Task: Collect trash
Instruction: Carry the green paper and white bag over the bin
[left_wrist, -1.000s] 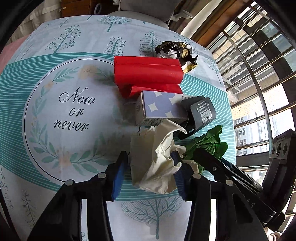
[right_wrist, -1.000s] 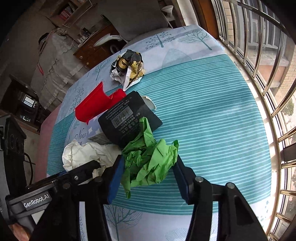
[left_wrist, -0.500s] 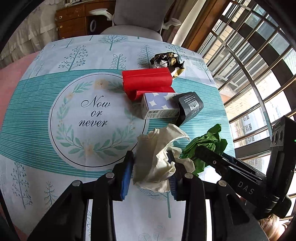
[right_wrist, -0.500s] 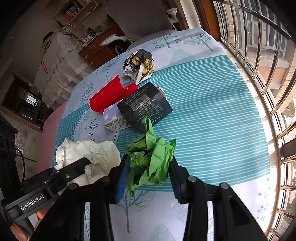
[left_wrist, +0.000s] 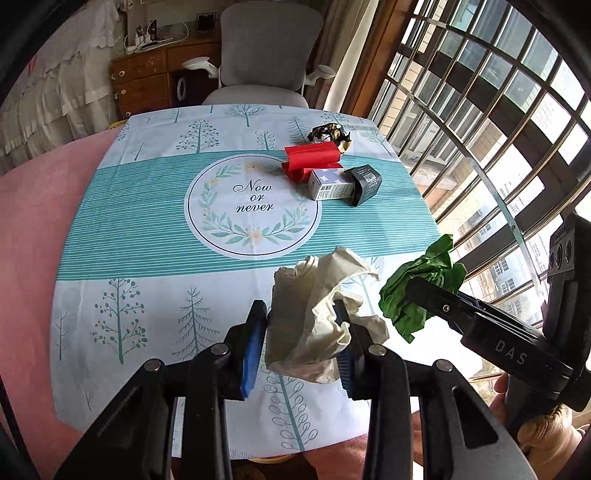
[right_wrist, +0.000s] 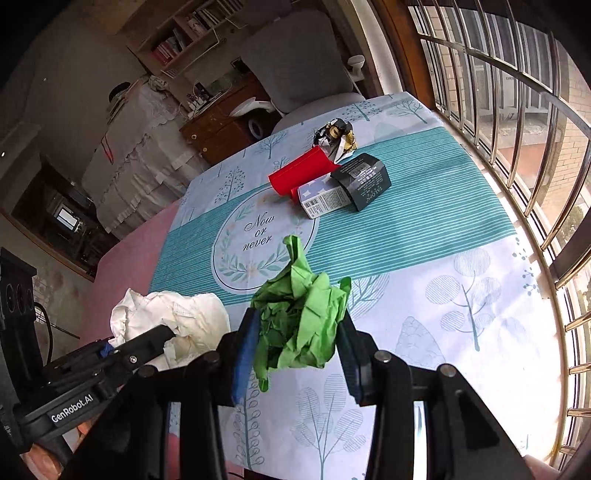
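Left gripper (left_wrist: 301, 341) pinches crumpled white paper (left_wrist: 317, 317) | right gripper (right_wrist: 295, 343) clamps green paper wad (right_wrist: 299, 321) | both above tablecloth (left_wrist: 147, 221)

The tablecloth (left_wrist: 147, 206) on the desk reads "Now or never" inside its leaf wreath. The right gripper (left_wrist: 509, 354) body carries "DAS". The left gripper (right_wrist: 74, 406) body carries "GenRobot.AI". The dark box (right_wrist: 364, 181) shows "TALOPN", uncertainly.
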